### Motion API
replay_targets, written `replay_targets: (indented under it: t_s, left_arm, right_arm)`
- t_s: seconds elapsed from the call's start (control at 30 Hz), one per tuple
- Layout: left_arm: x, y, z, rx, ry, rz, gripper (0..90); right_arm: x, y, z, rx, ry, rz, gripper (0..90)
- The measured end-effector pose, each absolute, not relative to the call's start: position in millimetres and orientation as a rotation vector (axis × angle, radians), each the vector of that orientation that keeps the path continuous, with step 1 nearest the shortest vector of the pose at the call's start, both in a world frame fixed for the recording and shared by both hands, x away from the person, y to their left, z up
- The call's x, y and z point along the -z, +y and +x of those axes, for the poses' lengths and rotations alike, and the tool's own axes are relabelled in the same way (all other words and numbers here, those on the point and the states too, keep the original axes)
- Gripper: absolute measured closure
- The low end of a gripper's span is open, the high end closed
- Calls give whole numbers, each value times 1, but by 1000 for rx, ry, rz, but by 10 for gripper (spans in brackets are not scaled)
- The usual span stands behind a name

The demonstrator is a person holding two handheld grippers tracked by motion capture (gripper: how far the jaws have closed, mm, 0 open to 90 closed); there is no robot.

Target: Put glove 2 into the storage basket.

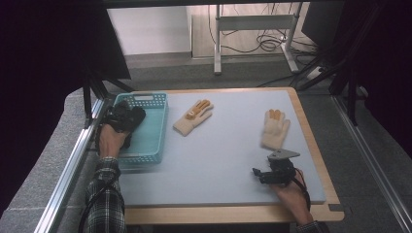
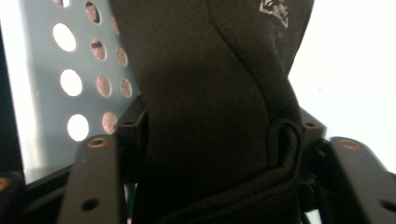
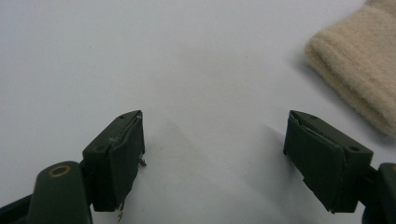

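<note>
A black glove (image 2: 205,84) lies between the jaws of my left gripper (image 2: 219,140), which stand apart on either side of it. In the high view this left gripper (image 1: 124,116) and the black glove (image 1: 135,118) hang over the left side of a teal basket (image 1: 151,141). Two cream gloves with orange fingertips rest on the grey mat: one (image 1: 193,118) just right of the basket, the other (image 1: 275,128) further right. My right gripper (image 1: 256,174) sits low near the front right of the mat, open and empty, with a cream glove's cuff (image 3: 364,60) ahead to its right.
The perforated basket wall (image 2: 46,56) is close behind the black glove. The grey mat (image 1: 218,160) covers a wooden table with a metal rail (image 1: 73,165) along its left side. A desk frame and cables stand on the floor beyond.
</note>
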State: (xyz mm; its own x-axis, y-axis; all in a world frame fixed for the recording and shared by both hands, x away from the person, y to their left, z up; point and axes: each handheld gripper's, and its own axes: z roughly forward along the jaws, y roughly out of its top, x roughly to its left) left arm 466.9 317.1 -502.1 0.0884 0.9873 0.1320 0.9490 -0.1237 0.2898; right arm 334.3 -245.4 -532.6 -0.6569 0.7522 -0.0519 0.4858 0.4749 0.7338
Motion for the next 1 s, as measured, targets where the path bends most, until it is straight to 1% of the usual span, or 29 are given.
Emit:
replay_targets:
  t_s: [0.07,0.17,0.2,0.3,0.43,0.6,1.0]
  left_arm:
    - [501,316,466,-427,1965,2214,265]
    - [499,316,465,-372,1950,2191,142]
    - [497,316,465,-368,1944,2184,114]
    - [490,318,461,-364,1919,2147,67]
    - [481,322,454,-378,1866,2100,37]
    - [471,324,442,-419,1767,2082,25]
    - [449,306,418,-490,1575,2026,9]
  right_arm:
    - [533,-245,334,-1000,2358,1040,199]
    - [533,-245,334,-999,2358,1040,199]
    - [533,-245,334,-999,2358,1039,199]
    - [533,-245,334,-999,2358,1039,199]
    - [533,-245,334,-999,2358,1039,199]
    - [533,-245,334,-998,2359,1038,199]
    - [533,-245,334,-997,2359,1037,199]
